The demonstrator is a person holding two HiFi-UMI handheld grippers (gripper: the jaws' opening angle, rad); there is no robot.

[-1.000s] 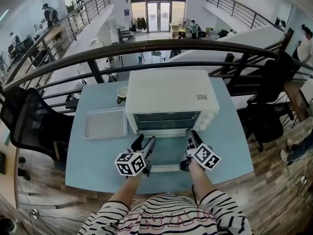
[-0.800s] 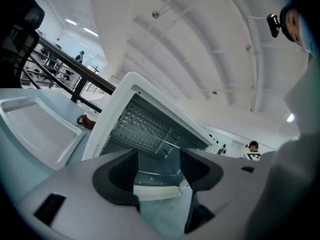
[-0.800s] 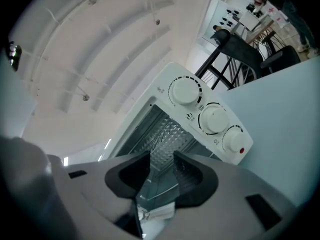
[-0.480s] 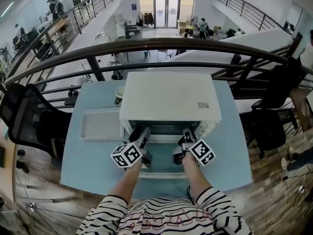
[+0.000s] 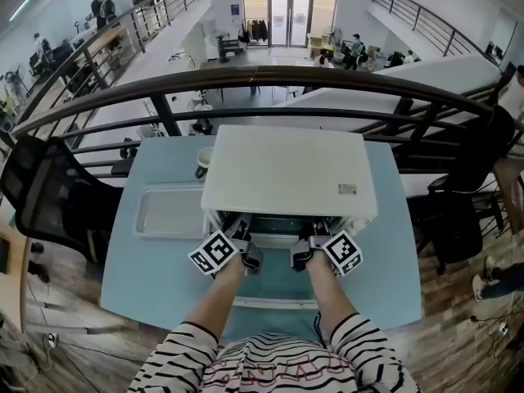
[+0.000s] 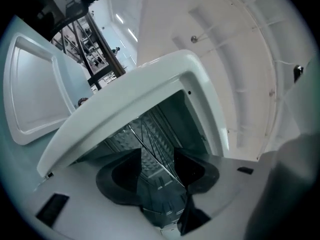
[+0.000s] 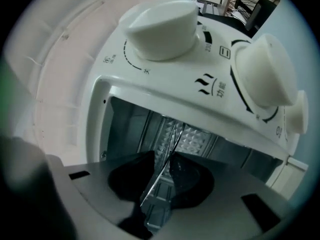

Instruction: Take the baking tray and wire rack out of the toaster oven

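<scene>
The white toaster oven [image 5: 286,170] stands on the blue bench [image 5: 131,277] with its door [image 5: 274,303] folded down, and both tools reach level into its mouth. The left tool [image 6: 156,159] has just been closing, its jaws apart with the wire rack [image 6: 150,149] running between them. The right tool [image 7: 161,159] has also been closing, leaving a narrow gap around the rack's wire. The baking tray [image 5: 170,211] lies on the bench just beside the oven's left side.

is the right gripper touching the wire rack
Cannot tell. The right gripper view shows the wire rack running between the jaws of the right gripper, which have just been closing, but no plain contact or gap.
</scene>
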